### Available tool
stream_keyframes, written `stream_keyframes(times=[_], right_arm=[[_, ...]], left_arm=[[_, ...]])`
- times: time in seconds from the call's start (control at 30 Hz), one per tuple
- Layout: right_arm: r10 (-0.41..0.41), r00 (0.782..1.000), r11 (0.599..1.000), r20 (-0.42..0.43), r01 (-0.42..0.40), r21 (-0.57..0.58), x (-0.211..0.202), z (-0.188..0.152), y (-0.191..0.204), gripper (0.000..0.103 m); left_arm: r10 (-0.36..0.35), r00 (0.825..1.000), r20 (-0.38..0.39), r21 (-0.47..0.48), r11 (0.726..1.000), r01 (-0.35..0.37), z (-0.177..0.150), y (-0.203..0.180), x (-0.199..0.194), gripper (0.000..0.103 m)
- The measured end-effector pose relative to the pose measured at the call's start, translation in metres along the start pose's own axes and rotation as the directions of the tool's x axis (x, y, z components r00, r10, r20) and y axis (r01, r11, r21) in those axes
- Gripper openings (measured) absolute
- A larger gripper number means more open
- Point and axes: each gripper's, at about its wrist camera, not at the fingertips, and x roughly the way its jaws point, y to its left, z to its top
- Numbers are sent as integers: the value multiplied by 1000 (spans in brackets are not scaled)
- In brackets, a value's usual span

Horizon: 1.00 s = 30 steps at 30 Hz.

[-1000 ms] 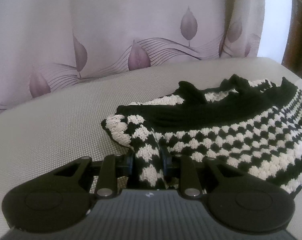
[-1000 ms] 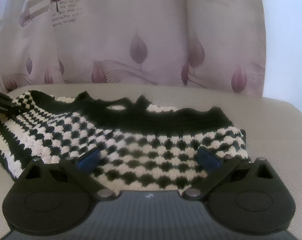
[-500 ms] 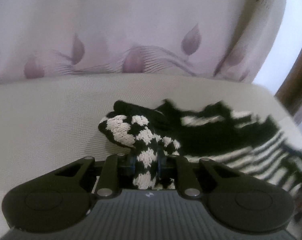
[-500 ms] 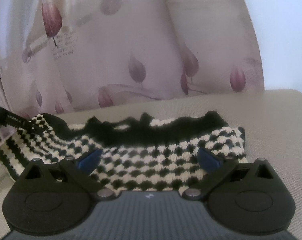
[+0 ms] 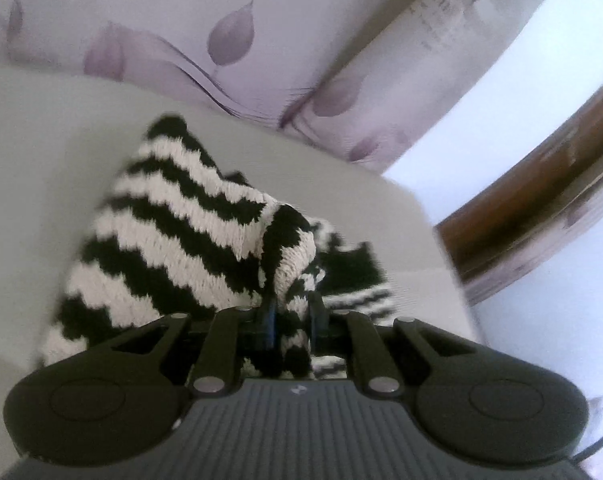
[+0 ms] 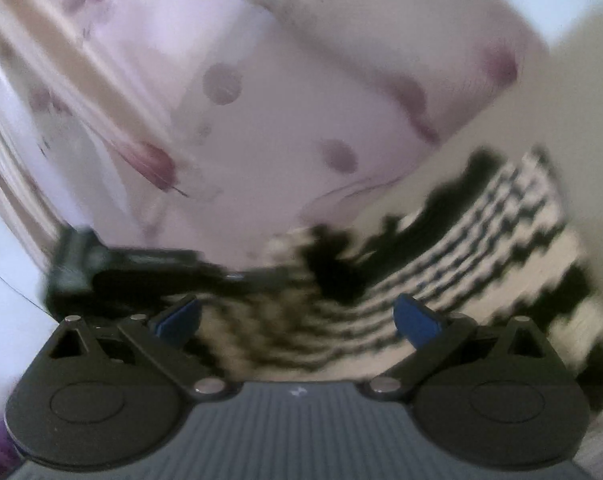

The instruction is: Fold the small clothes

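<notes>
A black-and-white knitted garment [image 5: 173, 232] lies on a pale grey padded surface [image 5: 41, 160]. My left gripper [image 5: 291, 312] is shut on a bunched corner of it, and the striped fabric rises in a tented fold in front of the fingers. In the tilted, blurred right wrist view the garment [image 6: 481, 248] spreads to the right. My right gripper [image 6: 297, 316] stands open just above it, blue pads [image 6: 415, 320] wide apart with nothing pinched. A blurred black tool body [image 6: 113, 268] reaches in from the left toward the garment's edge.
A pale curtain with purple leaf prints [image 5: 229, 32] hangs close behind the surface. A brown wooden frame [image 5: 541, 208] and a bright window lie to the right. The padded surface's far edge [image 5: 413, 208] runs near the garment.
My left gripper has lifted and rolled with the garment's corner, pulling the fabric up into a fold. The right gripper has rolled sideways and stayed open over the garment.
</notes>
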Motion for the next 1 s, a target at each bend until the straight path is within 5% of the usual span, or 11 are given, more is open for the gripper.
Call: stream_keyframes(times=[0.07, 0.2, 0.3, 0.33, 0.43, 0.6, 0.77, 0.93, 1.0], right_arm=[[97, 995, 987, 4, -97, 130, 1, 0, -9, 103], [181, 983, 922, 39, -184, 340, 10, -5, -31, 103], [139, 990, 922, 9, -133, 363, 19, -7, -34, 103], [124, 992, 926, -2, -115, 359, 21, -7, -33, 103], [125, 992, 937, -11, -115, 330, 26, -5, -27, 103], [94, 995, 959, -38, -80, 271, 39, 2, -18, 103], [-5, 992, 981, -126, 29, 192, 74, 10, -13, 103], [-10, 980, 992, -197, 35, 125, 105, 10, 5, 103], [-2, 978, 996, -209, 22, 92, 111, 9, 12, 91]], left_arm=[[-177, 984, -2, -99, 979, 175, -5, 14, 3, 17], [-212, 976, 42, -29, 977, 213, -18, 16, -11, 18], [-246, 962, 119, 35, 969, 244, -29, 20, -33, 20], [-254, 951, 174, 51, 967, 249, -33, 24, -44, 30], [-205, 923, 325, 115, 978, 177, -44, 36, -77, 58], [-111, 934, 340, 180, 982, 52, -64, 63, -85, 59], [-175, 942, 288, 159, 978, 133, -79, 82, -70, 59], [-181, 937, 299, 260, 960, 102, -98, 81, -59, 67], [-197, 929, 312, 275, 955, 110, -105, 83, -60, 72]])
